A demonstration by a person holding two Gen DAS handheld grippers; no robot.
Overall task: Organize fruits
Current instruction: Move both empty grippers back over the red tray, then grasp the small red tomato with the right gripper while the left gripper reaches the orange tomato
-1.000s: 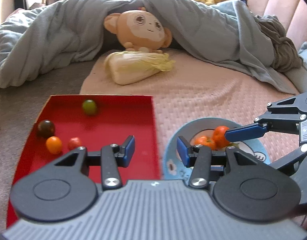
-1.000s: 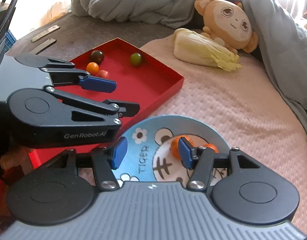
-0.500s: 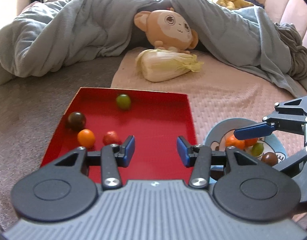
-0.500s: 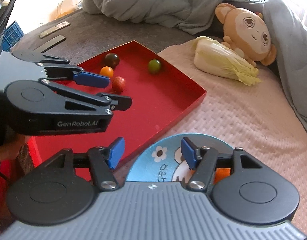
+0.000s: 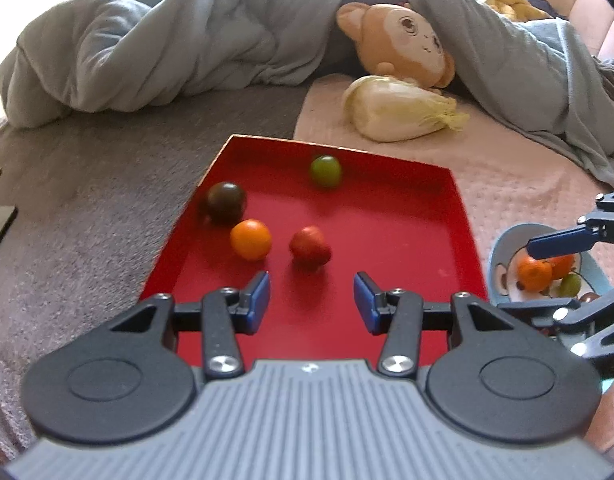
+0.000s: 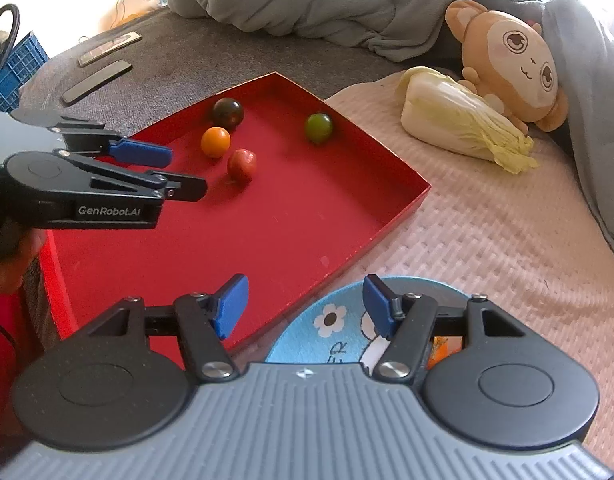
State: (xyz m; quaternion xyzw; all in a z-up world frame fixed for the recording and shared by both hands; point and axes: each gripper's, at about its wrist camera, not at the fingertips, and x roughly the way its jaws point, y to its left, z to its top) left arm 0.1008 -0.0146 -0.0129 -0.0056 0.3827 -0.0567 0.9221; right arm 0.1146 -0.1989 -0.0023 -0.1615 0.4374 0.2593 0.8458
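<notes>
A red tray point(image 5: 387, 220) holds a green fruit point(image 5: 325, 171), a dark one point(image 5: 225, 201), an orange one point(image 5: 251, 239) and a red one point(image 5: 309, 246). My left gripper point(image 5: 311, 296) hangs open over the tray, and the red fruit lies just ahead of its fingertips. To the right sits a blue cartoon plate point(image 5: 497, 256) with oranges point(image 5: 535, 274) and a small green fruit. My right gripper point(image 6: 305, 300) is open and bare above the tray's near edge and the plate point(image 6: 331, 316). From the right wrist view the left gripper point(image 6: 187, 172) points at the red fruit point(image 6: 241, 164).
A cabbage point(image 5: 399, 110) and a monkey plush point(image 5: 399, 48) lie behind the tray on the pink cover, under a grey blanket point(image 5: 187, 40). Two flat dark items point(image 6: 97, 86) and a blue crate point(image 6: 19, 68) sit far left. A hand point(image 6: 11, 264) holds the left gripper.
My left gripper swung left, from above the plate to over the tray. The right gripper's jaws spread wider and it drew back from the plate's fruit.
</notes>
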